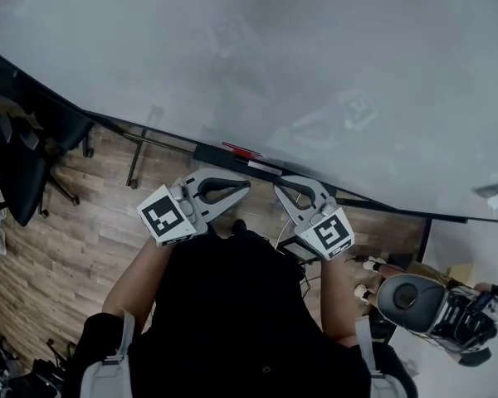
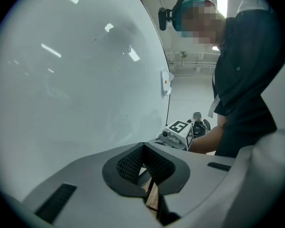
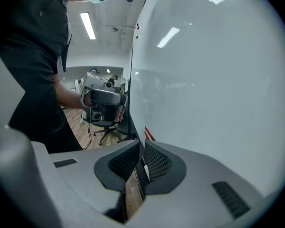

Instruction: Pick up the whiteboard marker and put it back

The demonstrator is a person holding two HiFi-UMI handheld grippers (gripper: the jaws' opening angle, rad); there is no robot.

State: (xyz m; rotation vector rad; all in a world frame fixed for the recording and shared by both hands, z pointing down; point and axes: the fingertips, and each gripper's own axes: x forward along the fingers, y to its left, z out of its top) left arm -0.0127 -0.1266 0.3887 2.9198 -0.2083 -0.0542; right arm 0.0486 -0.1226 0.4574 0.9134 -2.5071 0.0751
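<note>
Center frame, left gripper (image 1: 244, 185) and right gripper (image 1: 276, 188), both clenched empty, hover below the red whiteboard marker (image 1: 242, 150) (on its tray (image 1: 216, 153)).

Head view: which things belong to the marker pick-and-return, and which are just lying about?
Job: red whiteboard marker on the black board ledge; large white whiteboard; left hand-held gripper and right hand-held gripper, both shut, empty.
Lying about: black office chair; grey-and-black device at lower right; brown wood-plank floor.
</note>
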